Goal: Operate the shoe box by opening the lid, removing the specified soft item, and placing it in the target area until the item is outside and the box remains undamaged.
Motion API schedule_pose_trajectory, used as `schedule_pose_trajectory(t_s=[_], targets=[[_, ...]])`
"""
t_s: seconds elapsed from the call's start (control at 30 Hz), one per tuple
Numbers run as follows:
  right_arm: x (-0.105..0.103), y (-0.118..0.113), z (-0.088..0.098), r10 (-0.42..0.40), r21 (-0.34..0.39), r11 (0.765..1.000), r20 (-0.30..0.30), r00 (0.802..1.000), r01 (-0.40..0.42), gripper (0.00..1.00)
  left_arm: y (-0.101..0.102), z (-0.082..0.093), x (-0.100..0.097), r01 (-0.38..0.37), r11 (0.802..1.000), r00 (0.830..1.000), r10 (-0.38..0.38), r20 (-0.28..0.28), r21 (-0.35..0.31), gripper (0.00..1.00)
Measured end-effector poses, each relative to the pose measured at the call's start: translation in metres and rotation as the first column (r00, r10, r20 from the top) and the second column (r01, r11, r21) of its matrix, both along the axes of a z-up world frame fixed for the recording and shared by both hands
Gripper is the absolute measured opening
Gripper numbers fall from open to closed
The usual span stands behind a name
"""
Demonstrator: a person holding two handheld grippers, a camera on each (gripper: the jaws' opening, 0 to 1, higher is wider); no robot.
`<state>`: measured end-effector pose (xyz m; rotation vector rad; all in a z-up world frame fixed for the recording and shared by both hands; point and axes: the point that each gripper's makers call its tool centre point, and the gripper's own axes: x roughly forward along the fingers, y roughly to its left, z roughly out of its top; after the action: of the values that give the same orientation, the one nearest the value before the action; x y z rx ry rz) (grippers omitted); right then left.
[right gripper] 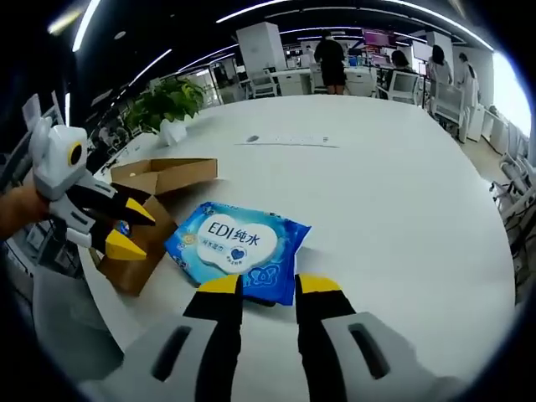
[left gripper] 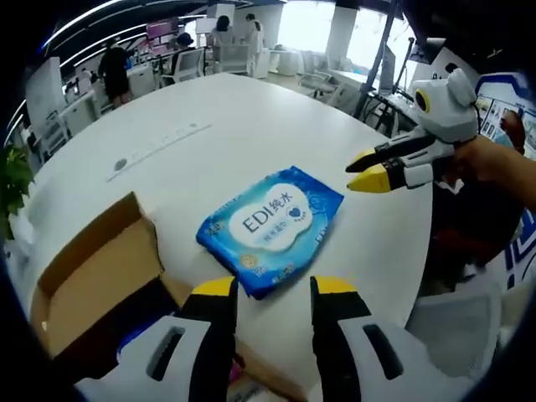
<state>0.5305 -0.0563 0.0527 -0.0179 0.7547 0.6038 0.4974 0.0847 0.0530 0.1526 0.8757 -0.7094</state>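
A blue wet-wipe pack (left gripper: 272,224) (right gripper: 239,245) lies flat on the white round table (left gripper: 251,117) (right gripper: 394,201), outside the box. The brown cardboard shoe box (left gripper: 92,280) (right gripper: 159,180) stands open beside it, lid flap raised. My left gripper (left gripper: 275,289) is open, its yellow tips just short of the pack's near edge; in the right gripper view it (right gripper: 131,228) hovers over the box. My right gripper (right gripper: 269,285) is open at the pack's near edge, nothing clamped; in the left gripper view it (left gripper: 366,170) hangs above the table right of the pack, held by a hand (left gripper: 490,159).
A white strip (left gripper: 159,149) (right gripper: 293,141) lies farther out on the table. A potted plant (right gripper: 167,100) stands past the box at the table's edge. Desks, chairs and people (right gripper: 332,59) fill the room behind.
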Motion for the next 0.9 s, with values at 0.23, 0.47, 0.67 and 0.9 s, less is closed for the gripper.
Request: schedule_pose_trajectory(t_s=[0.23, 0.47, 0.67, 0.9], targets=[[-0.007, 0.018, 0.027, 0.070, -0.004, 0.998, 0.041, 0.997, -0.069, 0.36, 0.013, 0.019, -0.007, 0.013, 1.000, 0.999, -0.012, 0.048, -0.028, 0.48], [-0.011, 0.034, 0.044, 0.147, -0.032, 0.989, 0.073, 0.986, -0.145, 0.43, 0.029, 0.034, -0.010, -0.004, 0.998, 0.997, 0.008, 0.082, -0.055, 0.58], [-0.018, 0.052, 0.056, 0.196, -0.037, 0.980, 0.087, 0.977, -0.193, 0.47, 0.052, 0.041, -0.010, -0.038, 0.997, 0.994, 0.044, 0.098, -0.060, 0.61], [-0.022, 0.075, 0.063, 0.252, -0.038, 0.968, 0.100, 0.963, -0.249, 0.47, 0.084, 0.039, -0.013, -0.067, 0.997, 0.992, 0.071, 0.103, -0.048, 0.60]])
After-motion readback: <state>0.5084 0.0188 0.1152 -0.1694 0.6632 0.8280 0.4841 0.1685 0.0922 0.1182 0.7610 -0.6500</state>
